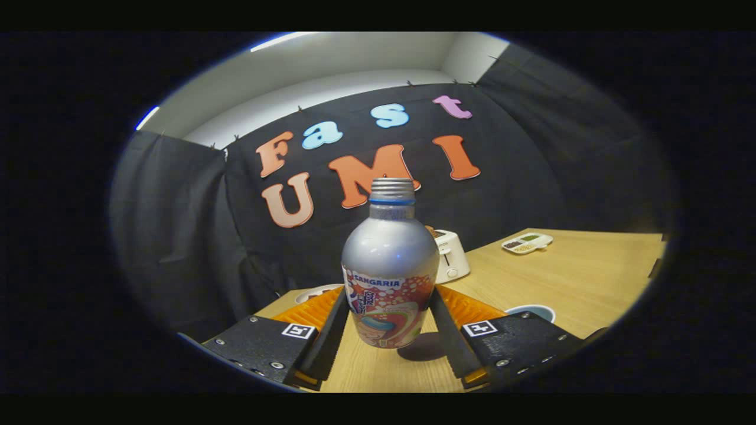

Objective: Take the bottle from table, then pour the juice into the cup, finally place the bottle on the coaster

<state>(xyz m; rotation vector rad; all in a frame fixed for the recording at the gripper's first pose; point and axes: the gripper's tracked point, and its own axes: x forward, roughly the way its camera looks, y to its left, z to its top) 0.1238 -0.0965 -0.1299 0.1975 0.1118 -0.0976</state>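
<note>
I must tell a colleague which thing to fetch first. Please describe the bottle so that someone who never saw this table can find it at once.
On the wooden table, look at the tool: the bottle stands upright between its two fingers, which press its sides. A white toaster sits beyond it and a cup to its side. It alone is tall, silver, with a colourful label and a blue neck ring.

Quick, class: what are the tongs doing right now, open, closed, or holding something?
Tongs: closed on the lower body of the juice bottle, one finger pressed against each side; the bottle looks lifted off the table.
</note>
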